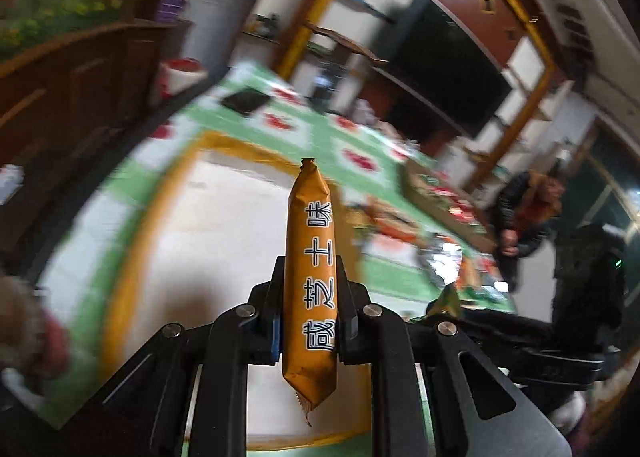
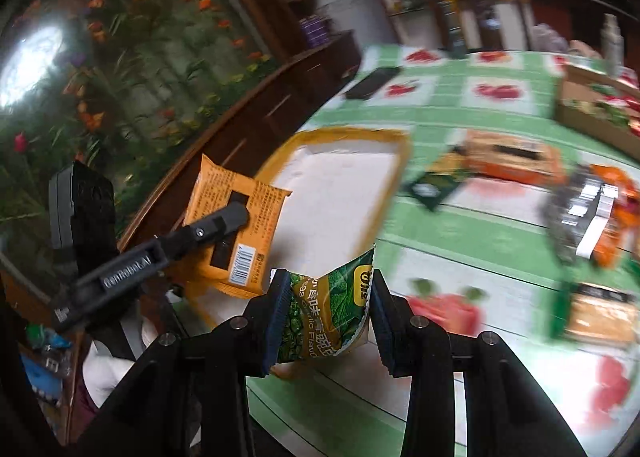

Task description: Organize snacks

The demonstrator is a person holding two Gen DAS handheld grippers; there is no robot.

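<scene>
My left gripper (image 1: 310, 277) is shut on an orange snack packet (image 1: 310, 277) with white Chinese lettering and holds it above a white tray with an orange rim (image 1: 132, 257). In the right wrist view the same packet (image 2: 248, 225) shows its printed back, held in the left gripper (image 2: 232, 217) over the tray (image 2: 340, 185). My right gripper (image 2: 330, 305) is shut on a green pea snack packet (image 2: 330, 313), held above the near edge of the tray. Several loose snack packets (image 2: 512, 161) lie on the green checked tablecloth (image 2: 440, 117) to the right.
A cardboard box (image 2: 592, 113) with snacks stands at the far right of the table. A black phone-like slab (image 2: 372, 83) lies at the far edge. A dark wooden cabinet (image 2: 240, 129) borders the table on the left. A bottle (image 2: 612, 41) stands at the back right.
</scene>
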